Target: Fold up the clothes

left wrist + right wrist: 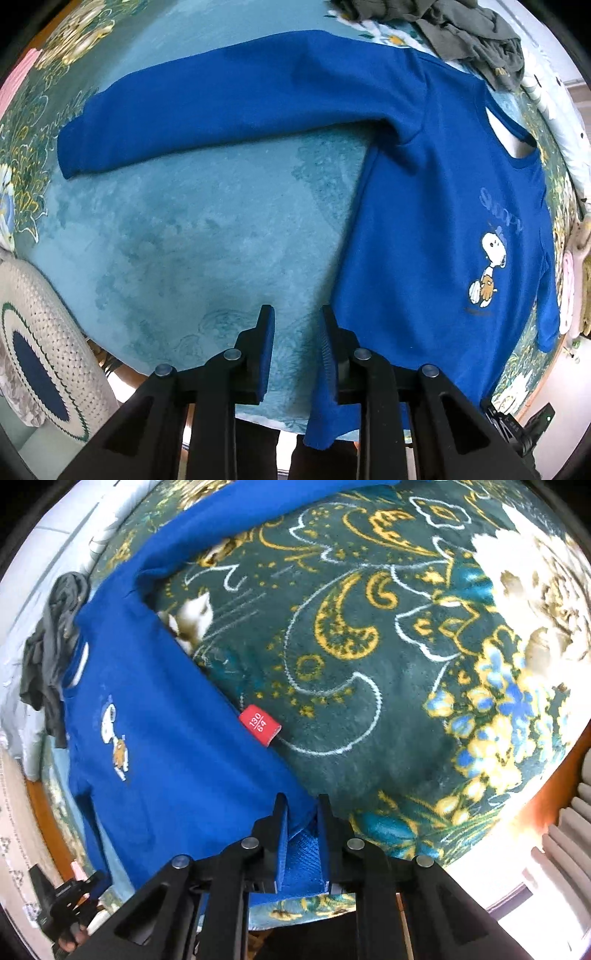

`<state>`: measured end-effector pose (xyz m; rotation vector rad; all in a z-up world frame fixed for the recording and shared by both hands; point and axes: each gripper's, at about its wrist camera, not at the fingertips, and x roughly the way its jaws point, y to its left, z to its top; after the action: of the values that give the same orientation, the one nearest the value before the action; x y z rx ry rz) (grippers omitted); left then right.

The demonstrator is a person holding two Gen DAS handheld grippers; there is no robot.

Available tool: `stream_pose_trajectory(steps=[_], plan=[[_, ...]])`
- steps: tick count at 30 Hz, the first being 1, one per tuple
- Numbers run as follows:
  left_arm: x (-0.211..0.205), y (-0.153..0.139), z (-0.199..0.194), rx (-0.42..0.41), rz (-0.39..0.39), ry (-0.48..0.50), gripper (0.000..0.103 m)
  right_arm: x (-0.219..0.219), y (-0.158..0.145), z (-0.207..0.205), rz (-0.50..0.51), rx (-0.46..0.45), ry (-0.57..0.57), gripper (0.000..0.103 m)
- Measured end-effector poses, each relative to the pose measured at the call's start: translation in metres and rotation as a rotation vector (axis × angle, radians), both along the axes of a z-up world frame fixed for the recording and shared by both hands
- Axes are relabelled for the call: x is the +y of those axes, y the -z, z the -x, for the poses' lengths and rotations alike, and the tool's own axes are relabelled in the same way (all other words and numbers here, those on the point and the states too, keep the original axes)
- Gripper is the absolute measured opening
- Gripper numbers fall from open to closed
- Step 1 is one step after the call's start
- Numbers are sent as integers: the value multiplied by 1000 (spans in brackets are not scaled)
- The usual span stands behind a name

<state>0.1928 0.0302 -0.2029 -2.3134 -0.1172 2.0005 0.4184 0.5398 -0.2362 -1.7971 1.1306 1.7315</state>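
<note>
A blue sweatshirt [424,229] with a cartoon dog print [489,269] lies flat, front up, on a teal blanket [203,229]. One sleeve [221,110] stretches out to the left. My left gripper [297,332] is open, just left of the sweatshirt's bottom hem corner, with nothing between its fingers. In the right wrist view the sweatshirt [166,720] lies at left with a red size tag [259,724] on its side seam. My right gripper [302,814] has its jaws around the other hem corner, blue fabric lying between them.
A pile of grey-green clothes [465,33] lies beyond the sweatshirt's collar, also visible in the right wrist view [48,661]. A crocheted white and navy cushion [40,350] sits at lower left. The blanket's dark floral part [388,664] spreads to the right.
</note>
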Motion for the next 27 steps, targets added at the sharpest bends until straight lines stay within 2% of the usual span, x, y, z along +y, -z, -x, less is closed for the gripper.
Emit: stream_pose_trajectory(steps=[5, 11, 13, 19, 22, 25, 27], plan=[[8, -14, -1, 25, -25, -13, 25, 8, -10, 6, -5, -11, 10, 22], [27, -35, 27, 82, -41, 20, 25, 36, -61, 26, -112, 56, -44, 23], [37, -40, 47, 114, -26, 57, 25, 45, -78, 55, -141, 99, -87, 23], [77, -60, 103, 227, -6, 175, 25, 45, -89, 176, -156, 217, -259, 23], [104, -59, 127, 269, 11, 314, 32, 44, -93, 231, -149, 279, -356, 25], [135, -44, 146, 284, 25, 456, 32, 31, -83, 280, -150, 301, -484, 31], [145, -37, 153, 280, 15, 517, 33, 21, -74, 309, -157, 306, -574, 32]])
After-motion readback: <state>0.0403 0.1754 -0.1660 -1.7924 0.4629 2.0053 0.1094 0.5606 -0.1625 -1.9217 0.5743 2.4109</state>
